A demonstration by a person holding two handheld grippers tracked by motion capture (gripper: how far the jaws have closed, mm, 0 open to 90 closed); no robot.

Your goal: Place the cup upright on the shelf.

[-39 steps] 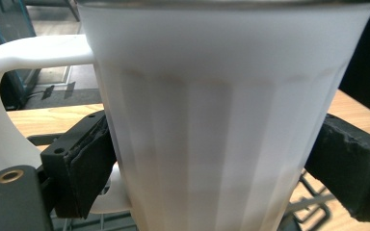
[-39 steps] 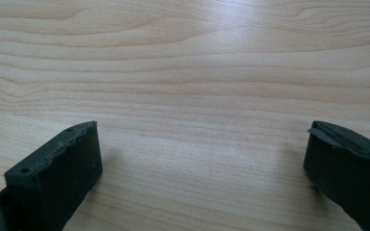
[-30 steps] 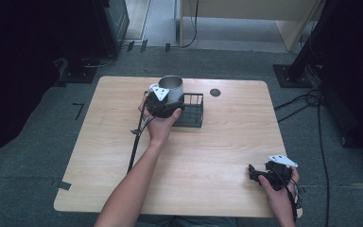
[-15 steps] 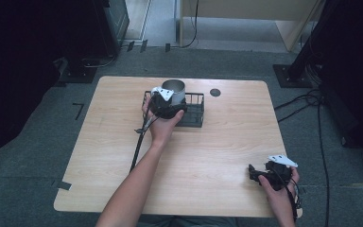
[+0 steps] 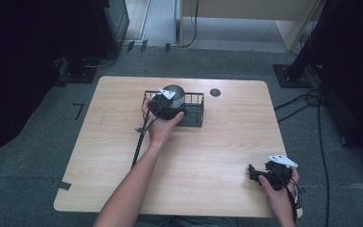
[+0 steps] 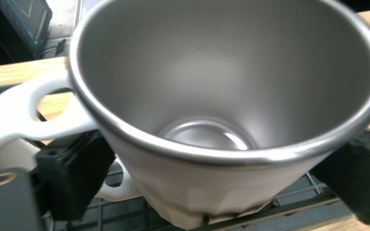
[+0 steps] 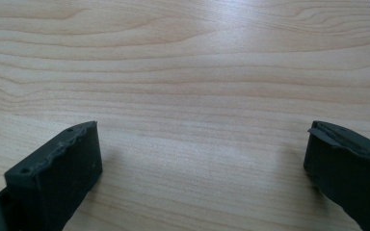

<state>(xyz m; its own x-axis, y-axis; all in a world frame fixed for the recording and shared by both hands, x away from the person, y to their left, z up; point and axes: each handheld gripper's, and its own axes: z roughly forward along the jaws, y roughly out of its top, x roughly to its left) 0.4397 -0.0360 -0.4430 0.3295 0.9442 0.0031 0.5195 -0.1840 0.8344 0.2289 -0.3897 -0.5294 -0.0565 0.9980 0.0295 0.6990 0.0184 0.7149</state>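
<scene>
While the left gripper [image 5: 166,101] clamps the mug [image 6: 221,110] over the wire basket [image 5: 196,109] at upper centre, the right gripper [image 5: 260,172] rests spread apart lower right

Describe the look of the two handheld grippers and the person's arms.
Both the left gripper and right gripper are black, each topped by a pale grey three-cornered plate, with chunky black jaws carrying ridged pads. A black cable trails from the left one. The forearms are bare, with no sleeves visible.

Steel, white, black and pale wood are seen.
A silver-lined cup [image 6: 221,96] with a white handle [image 6: 24,115], a black wire basket [image 5: 194,111], and a light woodgrain table [image 5: 217,151].
</scene>
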